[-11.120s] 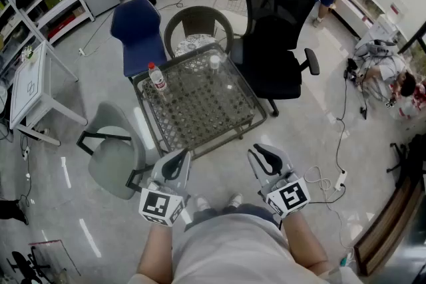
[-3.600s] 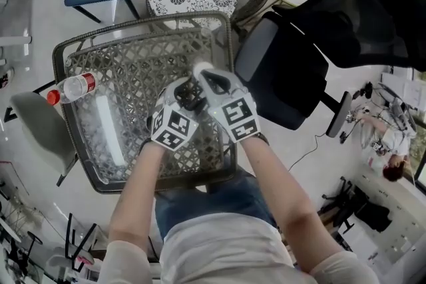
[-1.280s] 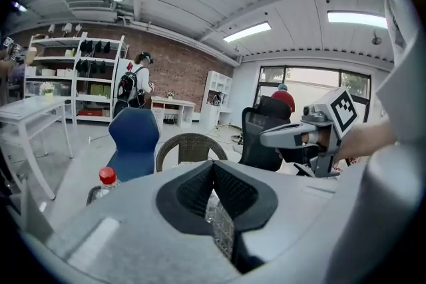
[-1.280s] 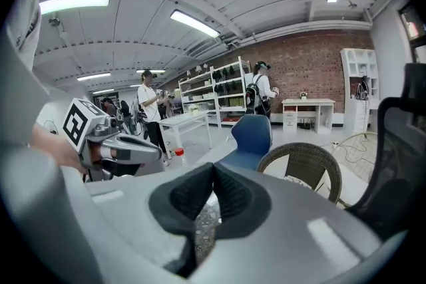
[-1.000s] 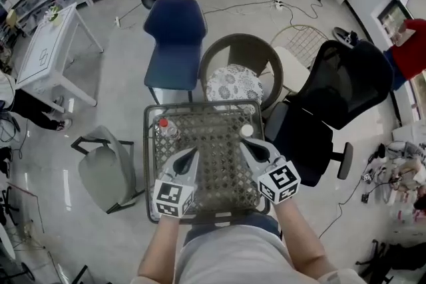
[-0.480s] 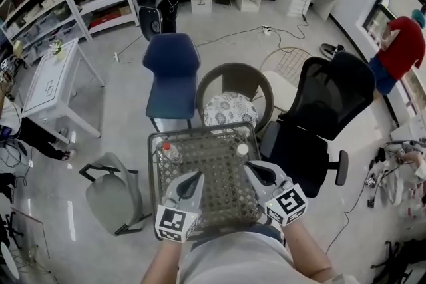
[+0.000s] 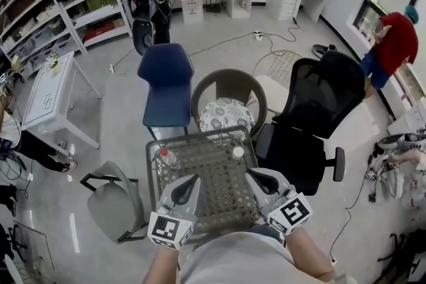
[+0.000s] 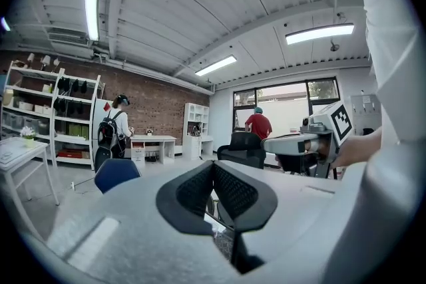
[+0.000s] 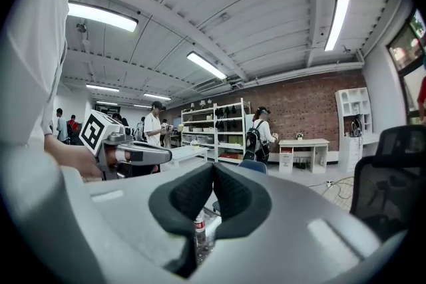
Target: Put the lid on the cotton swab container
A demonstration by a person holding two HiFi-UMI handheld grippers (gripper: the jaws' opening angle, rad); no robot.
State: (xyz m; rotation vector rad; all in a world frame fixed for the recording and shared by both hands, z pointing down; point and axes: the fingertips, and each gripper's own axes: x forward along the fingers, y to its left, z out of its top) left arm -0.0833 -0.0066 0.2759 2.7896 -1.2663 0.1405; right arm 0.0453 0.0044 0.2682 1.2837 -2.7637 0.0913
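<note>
Overhead, the head view shows the cotton swab container (image 7: pixel 237 153) as a small pale cylinder with a white top. It stands near the far right corner of the lattice-topped desk (image 7: pixel 216 173). It is too small to tell whether the lid is seated or what is inside. A clear water bottle (image 7: pixel 168 158) with a red cap stands near the far left corner, well apart from it. The left tool (image 7: pixel 188 181) and the right tool (image 7: pixel 256 177) hover over the desk's near half, touching nothing. Around the far side are a blue chair (image 7: pixel 166 80), a round wicker chair (image 7: pixel 225 110) with a patterned cushion and a black office chair (image 7: pixel 313 113). A grey chair (image 7: pixel 114 203) sits at the left.

From the left gripper view, the left tool (image 8: pixel 214 168) has its pads pressed together with nothing between them. The right tool (image 8: pixel 303 143) is alongside it.

From the right gripper view, the right tool (image 9: pixel 213 169) is likewise closed and empty. The bottle (image 9: pixel 198 226) shows low beneath its pads, and the left tool (image 9: pixel 136 155) is off to the side.
</note>
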